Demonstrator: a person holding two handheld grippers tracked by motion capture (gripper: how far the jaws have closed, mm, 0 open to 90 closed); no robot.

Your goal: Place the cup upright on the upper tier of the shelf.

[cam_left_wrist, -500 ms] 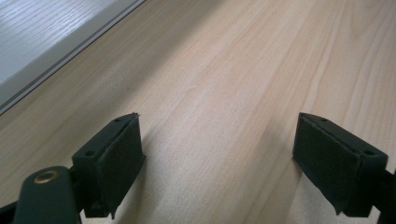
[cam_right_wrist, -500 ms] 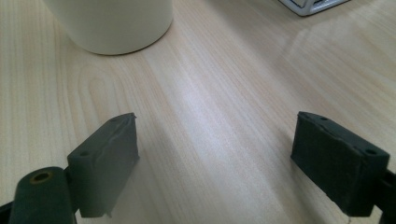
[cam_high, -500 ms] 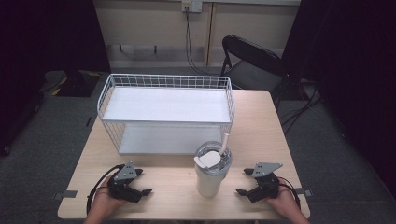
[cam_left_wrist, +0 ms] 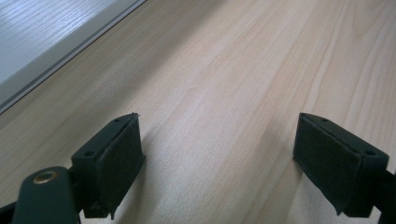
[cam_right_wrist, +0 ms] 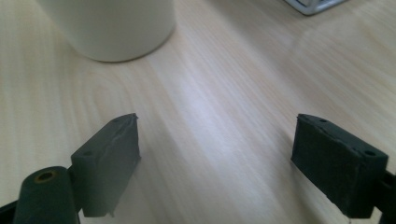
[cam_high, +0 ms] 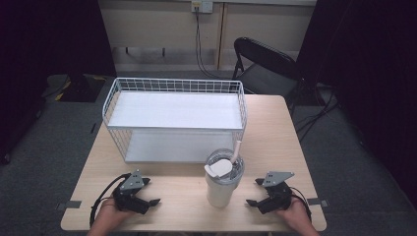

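Note:
A cream tumbler (cam_high: 223, 184) with a clear lid and a straw stands upright on the wooden table (cam_high: 275, 142), near the front edge. My left gripper (cam_high: 152, 191) rests on the table to its left, open, with bare wood between its jaws (cam_left_wrist: 219, 158). On the tumbler's other side, my right gripper (cam_high: 254, 192) also lies open on the table and points at it. The tumbler's base (cam_right_wrist: 112, 28) sits a short way ahead of the right gripper (cam_right_wrist: 217, 158), not between its fingers.
A white wire two-tier rack (cam_high: 174, 120) stands behind the tumbler, across the middle of the table; its lower board (cam_left_wrist: 42, 37) lies ahead and left of my left gripper. A black folding chair (cam_high: 268, 66) stands beyond the table's far right corner.

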